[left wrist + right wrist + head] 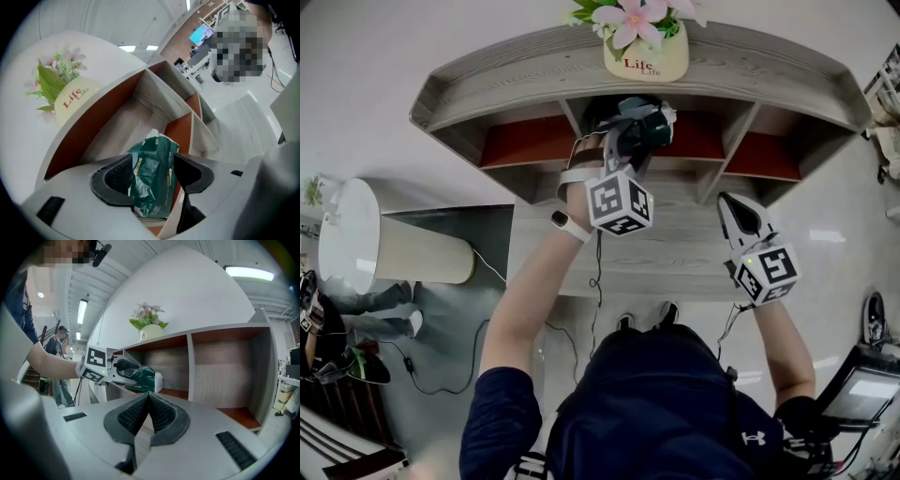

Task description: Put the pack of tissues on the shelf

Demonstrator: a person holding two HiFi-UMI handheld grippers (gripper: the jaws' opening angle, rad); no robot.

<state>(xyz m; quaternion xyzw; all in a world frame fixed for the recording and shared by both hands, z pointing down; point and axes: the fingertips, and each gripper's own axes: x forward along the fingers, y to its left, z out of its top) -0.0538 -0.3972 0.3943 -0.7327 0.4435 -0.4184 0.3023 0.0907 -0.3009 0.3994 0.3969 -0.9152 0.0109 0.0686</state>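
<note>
Left tool [153, 165]: it's sitting right in front of its own camera with the jaws standing wide apart. The pack of tissues [150, 192] is sitting between them, but neither pad is looking pressed into the green wrapper, so I'm reading it as loose rather than gripped.

Pack of tissues: it's resting inside the shelf's [722, 66] middle compartment [698, 141], close to the front edge. In the right gripper view the red floor of that bay is carrying it, not the tool.

Left arm: the person is stretching the forearm up and forward so the tool is poking into the bay. I'm guessing that's so the pack is landing past the lip instead of perching on the edge.

Right tool [149, 397]: its jaws are pinching together on nothing, and it's hanging low over the shelf's lower board [675, 248], well apart from the pack. Probably it's just being parked out of the way, since one tool is handling the whole job.

Flower pot [645, 58]: it's sitting on the top board just above the bay, which is likely why the pack is going inside a compartment and not on top.

Task progress: it's looking basically done. What's remaining, I'd say, is backing the left tool straight out without snagging the crinkly wrapper and dragging the pack off the edge.
</note>
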